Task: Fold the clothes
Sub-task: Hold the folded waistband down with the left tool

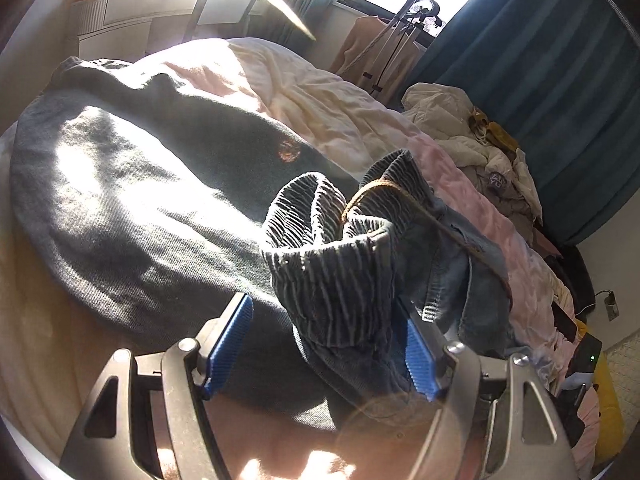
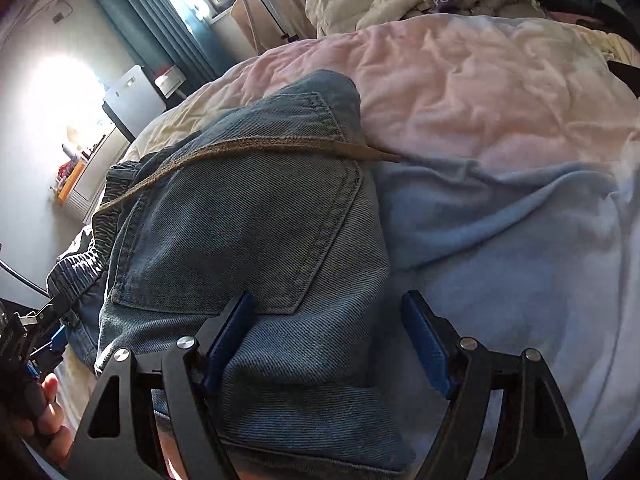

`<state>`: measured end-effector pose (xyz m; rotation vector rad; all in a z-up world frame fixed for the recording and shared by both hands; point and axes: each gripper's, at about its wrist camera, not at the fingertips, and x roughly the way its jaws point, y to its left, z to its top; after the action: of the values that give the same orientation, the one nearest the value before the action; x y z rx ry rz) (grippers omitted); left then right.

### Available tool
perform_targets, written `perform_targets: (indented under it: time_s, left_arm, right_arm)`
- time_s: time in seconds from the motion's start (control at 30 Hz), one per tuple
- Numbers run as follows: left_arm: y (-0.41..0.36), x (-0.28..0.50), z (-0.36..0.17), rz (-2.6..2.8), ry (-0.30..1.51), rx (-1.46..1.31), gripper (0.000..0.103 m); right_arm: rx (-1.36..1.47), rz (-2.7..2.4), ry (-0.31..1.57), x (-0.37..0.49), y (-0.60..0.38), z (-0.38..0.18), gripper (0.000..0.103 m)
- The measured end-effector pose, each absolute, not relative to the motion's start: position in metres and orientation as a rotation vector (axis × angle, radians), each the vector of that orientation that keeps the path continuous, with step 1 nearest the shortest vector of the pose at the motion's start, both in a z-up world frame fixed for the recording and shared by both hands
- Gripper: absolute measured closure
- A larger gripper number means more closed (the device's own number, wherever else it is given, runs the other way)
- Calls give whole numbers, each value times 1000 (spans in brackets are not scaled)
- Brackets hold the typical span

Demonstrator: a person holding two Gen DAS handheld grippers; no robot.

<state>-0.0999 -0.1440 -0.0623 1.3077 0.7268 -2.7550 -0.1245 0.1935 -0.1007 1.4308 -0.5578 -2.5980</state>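
Note:
Blue denim trousers with a back pocket and a brown drawstring lie bunched on the bed. Their ribbed elastic waistband stands up between the jaws of my left gripper. That gripper is wide open; its left pad is clear of the cloth. My right gripper is open over a fold of the denim near the pocket, and its right pad hangs above the light blue blanket. A dark grey sweatshirt lies spread out to the left.
The bed carries a rumpled pink and cream cover. A heap of pale clothes lies at its far side by the blue curtain. A hand holding the left gripper shows at the lower left of the right wrist view.

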Motion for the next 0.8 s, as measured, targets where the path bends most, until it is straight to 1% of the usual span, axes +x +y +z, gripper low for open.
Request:
perform_targets:
  time_s: [0.17, 0.27, 0.33, 0.37, 0.4, 0.5, 0.6, 0.7, 0.8]
  left_arm:
    - [-141, -108, -70, -2739, 741, 1323, 30]
    - [-141, -112, -74, -2735, 743, 1323, 30]
    - [-142, -115, -77, -2729, 768, 1331, 37]
    - [-143, -116, -79, -2726, 784, 1335, 45]
    - [-144, -117, -80, -2720, 791, 1337, 49]
    - [-143, -114, -78, -2720, 775, 1311, 60]
    - [-144, -107, -70, -2740, 797, 1258, 69]
    - [-148, -94, -54, -2776, 821, 1177, 73]
    - [-154, -80, -45, -2777, 832, 1123, 73]
  right_arm:
    - [1410, -2576, -593, -122, 191, -99, 26]
    - [1398, -2596, -562, -119, 187, -96, 26]
    - [1377, -2613, -538, -117, 185, -94, 26]
    - [1364, -2623, -524, -115, 184, -92, 26]
    - [1348, -2638, -502, -113, 182, -90, 26]
    - [1298, -2687, -424, -105, 175, -83, 26]
    - [1240, -2739, -327, -96, 166, -75, 26]
    - [1158, -2780, -258, -84, 159, -66, 26]
    - [1057, -2809, -175, -74, 146, -53, 26]
